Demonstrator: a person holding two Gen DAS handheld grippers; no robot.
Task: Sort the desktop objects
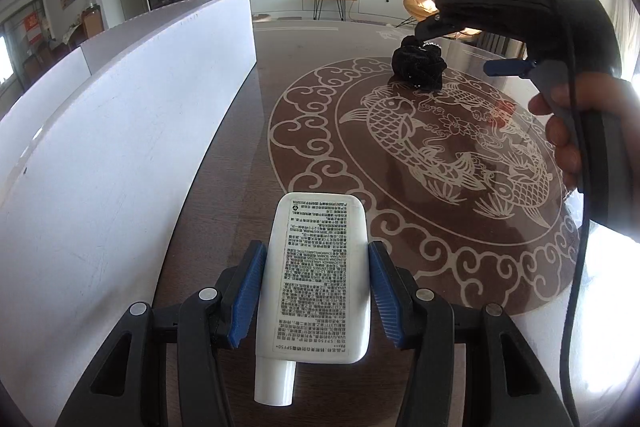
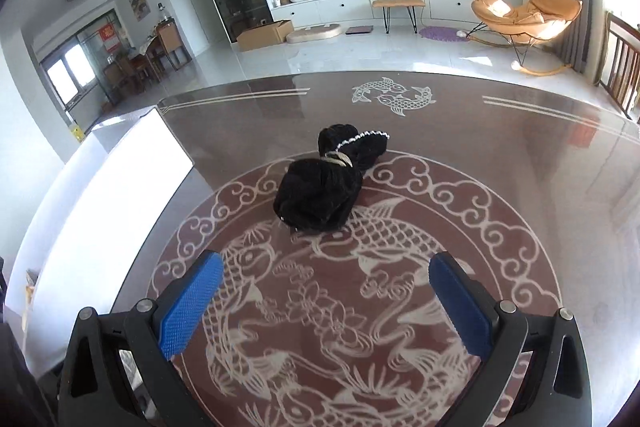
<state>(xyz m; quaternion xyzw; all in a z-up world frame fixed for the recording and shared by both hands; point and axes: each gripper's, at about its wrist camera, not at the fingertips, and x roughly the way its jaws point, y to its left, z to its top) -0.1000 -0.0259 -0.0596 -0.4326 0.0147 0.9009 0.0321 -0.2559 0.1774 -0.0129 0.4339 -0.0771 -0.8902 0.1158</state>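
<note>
My left gripper (image 1: pixel 316 251) is shut on a white sunscreen tube (image 1: pixel 316 275) with small black print, its cap toward the camera, held over the brown table beside a white box. A black fabric hair tie with a beaded trim (image 2: pixel 324 187) lies on the fish-pattern table; it also shows in the left wrist view (image 1: pixel 418 65). My right gripper (image 2: pixel 326 263) is open and empty, its blue pads wide apart, just short of the hair tie. Its black body (image 1: pixel 520 15) hangs over the hair tie in the left wrist view.
A long white box (image 1: pixel 120 155) stands along the left side of the table; it also shows in the right wrist view (image 2: pixel 120 179). The table's far edge (image 2: pixel 400 77) faces a living room with a TV and an orange chair.
</note>
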